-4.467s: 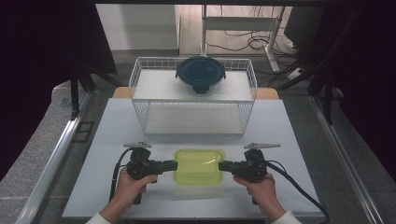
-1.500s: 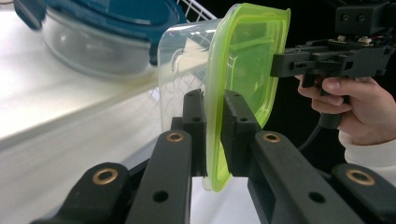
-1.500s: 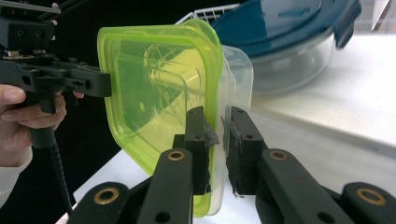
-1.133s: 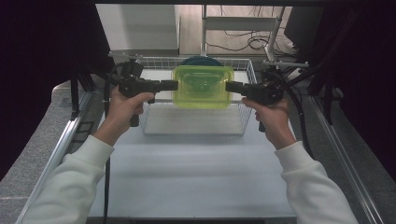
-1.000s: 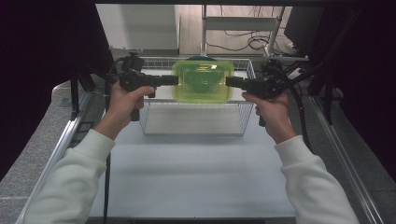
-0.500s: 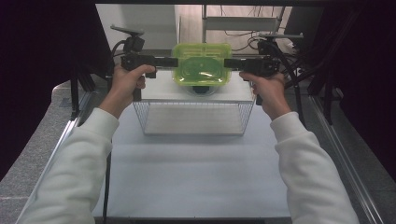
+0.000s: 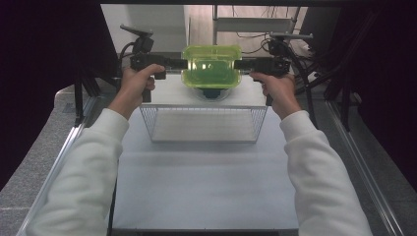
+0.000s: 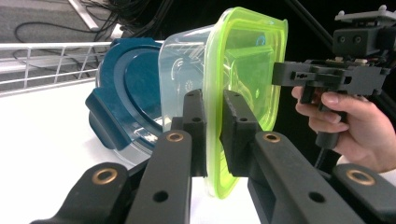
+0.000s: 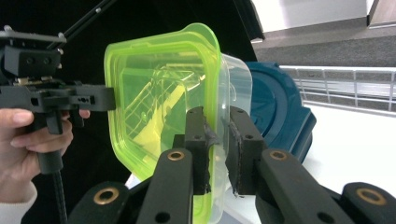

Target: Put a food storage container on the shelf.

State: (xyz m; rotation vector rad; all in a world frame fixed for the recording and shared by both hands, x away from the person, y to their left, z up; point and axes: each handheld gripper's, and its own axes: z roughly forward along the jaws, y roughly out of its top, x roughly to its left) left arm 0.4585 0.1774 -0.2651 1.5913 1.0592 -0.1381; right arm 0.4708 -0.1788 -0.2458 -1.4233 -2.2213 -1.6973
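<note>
Green-lidded clear container (image 7: 211,73) clamped between 2 grippers above blue-lidded container (image 8: 123,93).

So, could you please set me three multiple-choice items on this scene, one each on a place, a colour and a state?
1. Where is the box?
A. Flat on the table
B. Held up over the basket's far end
C. On the floor

2. What colour is the box's lid?
A. Yellow-green
B. Red
C. White

3. How do the claws stand?
A. Both open, clear of the box
B. One shut, one open
C. Both shut on the box's rim

Answers:
1 B: in the high view the box hangs between the left claw and the right claw, above the basket.
2 A: the left gripper view shows a see-through yellow-green lid on a clear box.
3 C: in each gripper view the pads press on the rim from both sides.
</note>
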